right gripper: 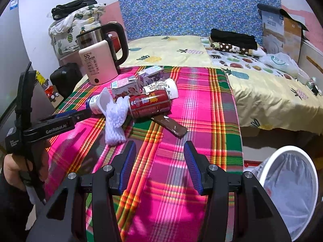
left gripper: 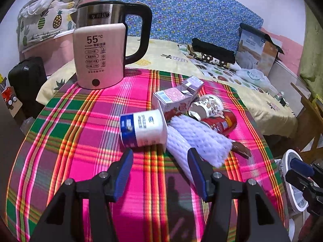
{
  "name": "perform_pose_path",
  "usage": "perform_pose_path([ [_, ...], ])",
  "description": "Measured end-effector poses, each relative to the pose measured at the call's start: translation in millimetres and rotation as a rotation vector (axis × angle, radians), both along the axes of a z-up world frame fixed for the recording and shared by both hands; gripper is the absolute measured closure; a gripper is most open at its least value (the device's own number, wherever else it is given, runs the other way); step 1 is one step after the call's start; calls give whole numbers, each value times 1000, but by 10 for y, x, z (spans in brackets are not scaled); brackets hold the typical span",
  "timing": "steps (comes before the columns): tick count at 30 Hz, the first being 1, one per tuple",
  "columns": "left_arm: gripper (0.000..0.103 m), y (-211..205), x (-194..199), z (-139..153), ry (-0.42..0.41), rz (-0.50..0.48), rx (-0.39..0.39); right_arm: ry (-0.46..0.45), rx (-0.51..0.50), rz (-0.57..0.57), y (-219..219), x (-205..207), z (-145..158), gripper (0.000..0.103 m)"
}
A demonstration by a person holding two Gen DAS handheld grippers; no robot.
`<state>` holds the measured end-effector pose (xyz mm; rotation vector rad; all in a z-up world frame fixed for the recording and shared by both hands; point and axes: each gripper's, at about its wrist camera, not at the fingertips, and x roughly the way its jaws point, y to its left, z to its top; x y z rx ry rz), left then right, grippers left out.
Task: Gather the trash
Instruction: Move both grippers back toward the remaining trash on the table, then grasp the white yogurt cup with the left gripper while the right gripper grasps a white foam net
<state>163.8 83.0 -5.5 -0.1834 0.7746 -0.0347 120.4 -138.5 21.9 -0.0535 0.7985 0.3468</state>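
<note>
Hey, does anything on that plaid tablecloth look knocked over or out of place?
Yes. A heap of litter lies mid-cloth: a white yogurt cup, a red can and a patterned paper cup all on their sides, two small cartons tumbled behind, white foam netting and a brown wrapper sprawled in front. The kettle stands upright.

Left gripper [left gripper: 160,157], black arms, blue ribbed pads, silver screws, right gripper [right gripper: 159,151] built alike, at left of the right view the left tool's side reads GenRobot.AI (white lettering), hand [right gripper: 12,169] on its black grip.
</note>
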Motion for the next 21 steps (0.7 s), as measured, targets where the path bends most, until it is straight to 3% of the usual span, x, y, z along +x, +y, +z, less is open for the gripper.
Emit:
perform_pose_path([
  [5, 45, 120, 207, -54, 11, 36, 16, 14, 7, 13, 81, 124, -29, 52],
  [9, 30, 227, 307, -71, 9, 46, -21, 27, 10, 33, 165, 197, -72, 52],
  [14, 23, 217, 351, -75, -4, 28, -32, 40, 16, 48, 240, 294, -96, 52],
  [20, 23, 252, 512, -215, 54, 38, -45, 50, 21, 66, 338, 363, -119, 52],
  [21, 27, 277, 504, -230, 55, 42, -58, 50, 23, 70, 358, 366, -119, 52],
])
